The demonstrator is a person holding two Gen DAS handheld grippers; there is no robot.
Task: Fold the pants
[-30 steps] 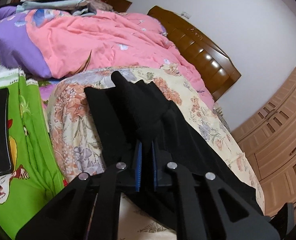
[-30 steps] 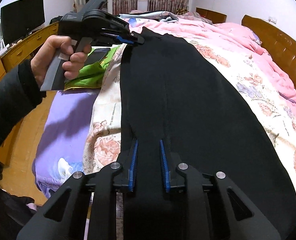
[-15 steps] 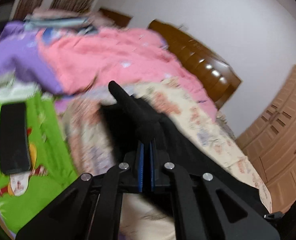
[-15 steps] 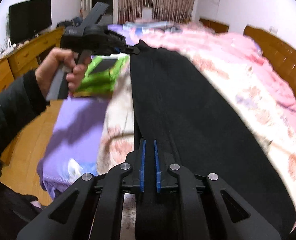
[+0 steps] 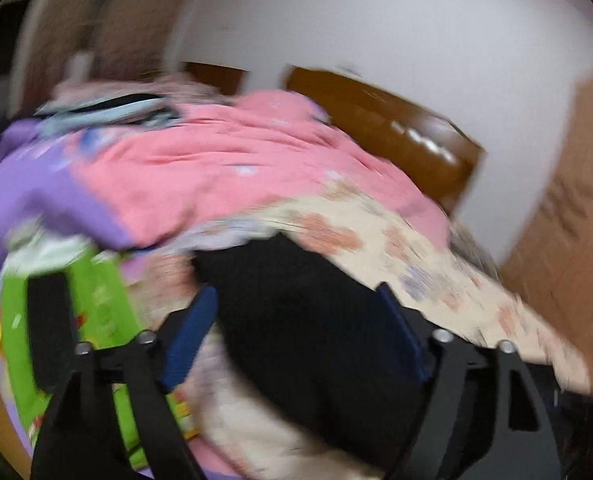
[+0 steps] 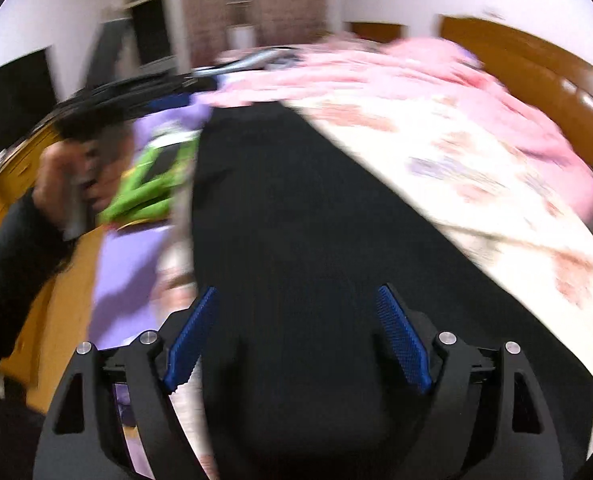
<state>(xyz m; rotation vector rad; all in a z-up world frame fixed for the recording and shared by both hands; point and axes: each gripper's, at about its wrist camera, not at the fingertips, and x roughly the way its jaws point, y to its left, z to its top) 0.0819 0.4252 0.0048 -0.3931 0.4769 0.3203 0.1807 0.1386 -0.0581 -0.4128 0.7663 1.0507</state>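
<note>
The black pants (image 6: 296, 216) lie flat and long on the floral bedspread (image 6: 476, 168); their far end also shows in the left wrist view (image 5: 308, 320). My left gripper (image 5: 296, 304) is open wide just above that end, holding nothing. It also shows, blurred, in a hand at the left of the right wrist view (image 6: 108, 108). My right gripper (image 6: 296, 304) is open wide above the near end of the pants, holding nothing. Both views are motion-blurred.
A pink quilt (image 5: 236, 172) is heaped at the head of the bed by the wooden headboard (image 5: 396, 140). A green cartoon cloth (image 5: 100, 308) with a black phone (image 5: 50, 328) on it lies left of the pants. A wardrobe (image 5: 568, 232) stands at the right.
Both grippers were shut on the pants' ends; both have opened wide and let go. The pants dropped flat on the bedspread. Both cameras moved fast, blurring the views.
</note>
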